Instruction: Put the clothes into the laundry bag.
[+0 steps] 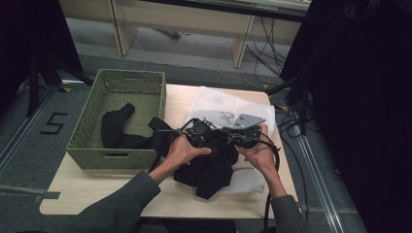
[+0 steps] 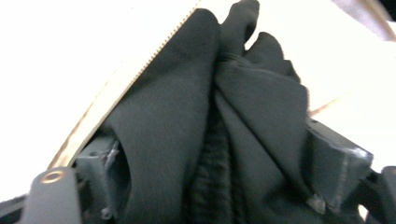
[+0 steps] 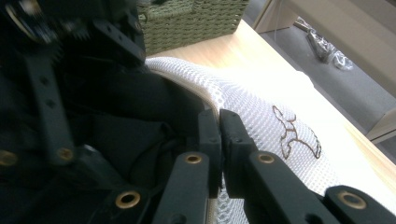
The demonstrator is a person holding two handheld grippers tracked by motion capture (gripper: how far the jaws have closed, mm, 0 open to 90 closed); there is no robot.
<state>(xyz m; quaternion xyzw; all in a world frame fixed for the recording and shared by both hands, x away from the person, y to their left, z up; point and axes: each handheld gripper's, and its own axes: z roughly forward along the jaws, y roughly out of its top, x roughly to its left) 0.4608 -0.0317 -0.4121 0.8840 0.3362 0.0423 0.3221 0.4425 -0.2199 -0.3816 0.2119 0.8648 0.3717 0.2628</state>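
Two tongs: left tongs around bunched black garment, right tongs pinched together.

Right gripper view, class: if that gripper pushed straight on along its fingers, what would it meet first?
Most likely the white mesh bag, whose edge lies at the closed fingers of the right gripper; depth is unclear.

**Cloth, mesh, wicker and wood**

The black garment is looking like soft matt knit cloth. The white laundry bag is showing open mesh. The green basket is appearing woven, the table pale smooth wood.
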